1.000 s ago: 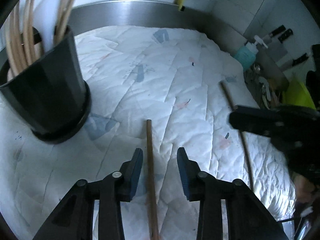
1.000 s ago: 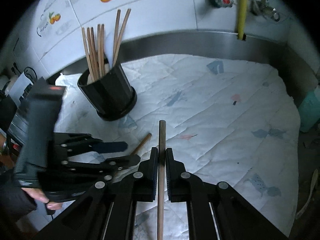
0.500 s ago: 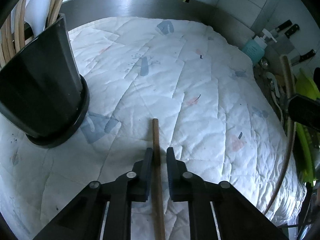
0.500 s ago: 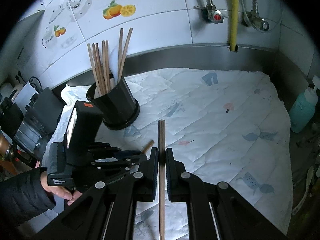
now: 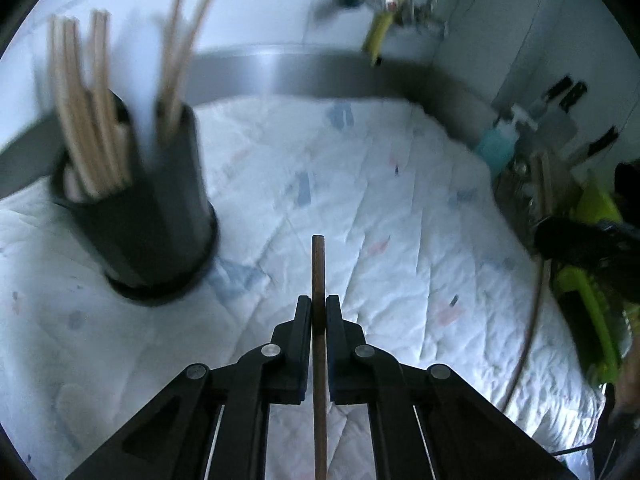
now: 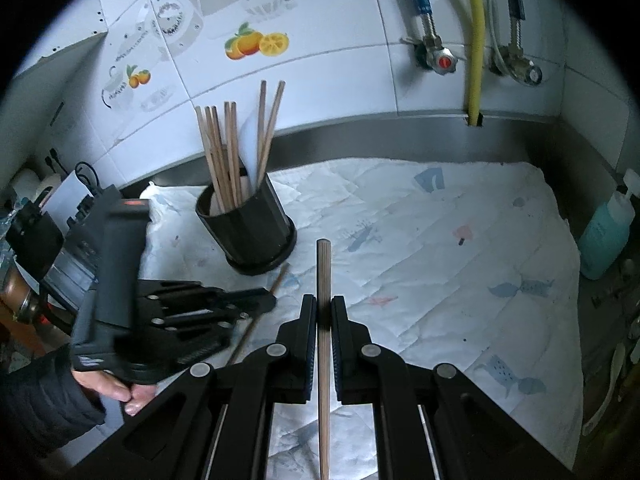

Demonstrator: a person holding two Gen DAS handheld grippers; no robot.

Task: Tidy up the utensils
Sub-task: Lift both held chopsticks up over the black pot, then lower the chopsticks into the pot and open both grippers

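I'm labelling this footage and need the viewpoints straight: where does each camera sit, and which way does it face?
Left wrist: on the left claw, looking down along its chopstick at the black holder and white cloth; only its own fingers show.
Right wrist: on the right claw, facing the tiled wall; the left claw and a hand show.
Shared: holder, cloth, blue bottle.
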